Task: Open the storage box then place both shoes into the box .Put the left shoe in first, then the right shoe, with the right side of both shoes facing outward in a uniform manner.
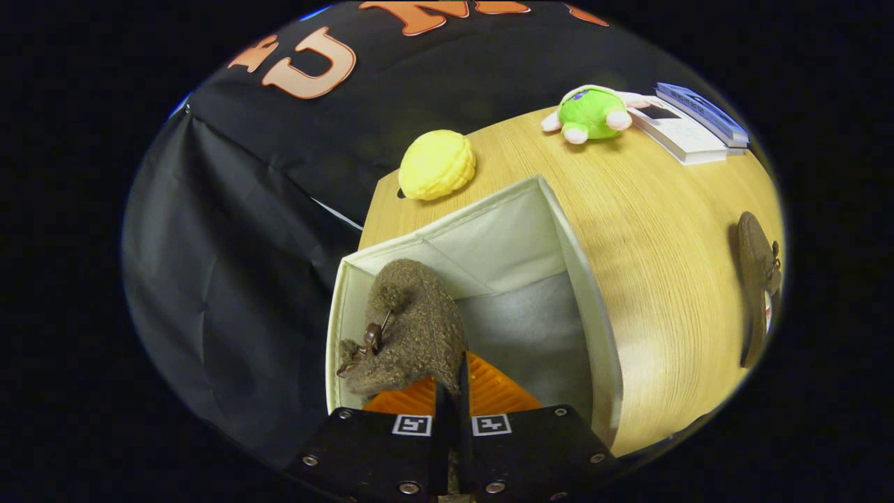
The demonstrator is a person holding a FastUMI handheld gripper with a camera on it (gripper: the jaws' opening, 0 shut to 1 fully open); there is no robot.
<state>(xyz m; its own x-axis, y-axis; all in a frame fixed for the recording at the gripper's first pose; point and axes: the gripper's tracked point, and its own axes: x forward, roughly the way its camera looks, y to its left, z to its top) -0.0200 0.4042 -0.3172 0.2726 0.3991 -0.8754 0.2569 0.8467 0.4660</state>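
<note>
Holding 1 fuzzy brown shoe (412,328) inside the open storage box (594,300), the gripper (450,391) has its fingers pressed close together on the shoe's rear edge (clamped, by the look of it). Shoe sits against the box's left wall, toe pointing away toward the far corner, a small bow trim showing on its side. Box floor to the right of it is bare, room for the 2nd shoe (758,279), which lies on the wooden table (663,230) well apart to the right. Judgement: lower until the sole rests flat, keep it snug to the wall, then part the fingers without dragging it. Beyond the box: yellow plush ball (438,165), green plush toy (592,113), stacked books (688,129).
</note>
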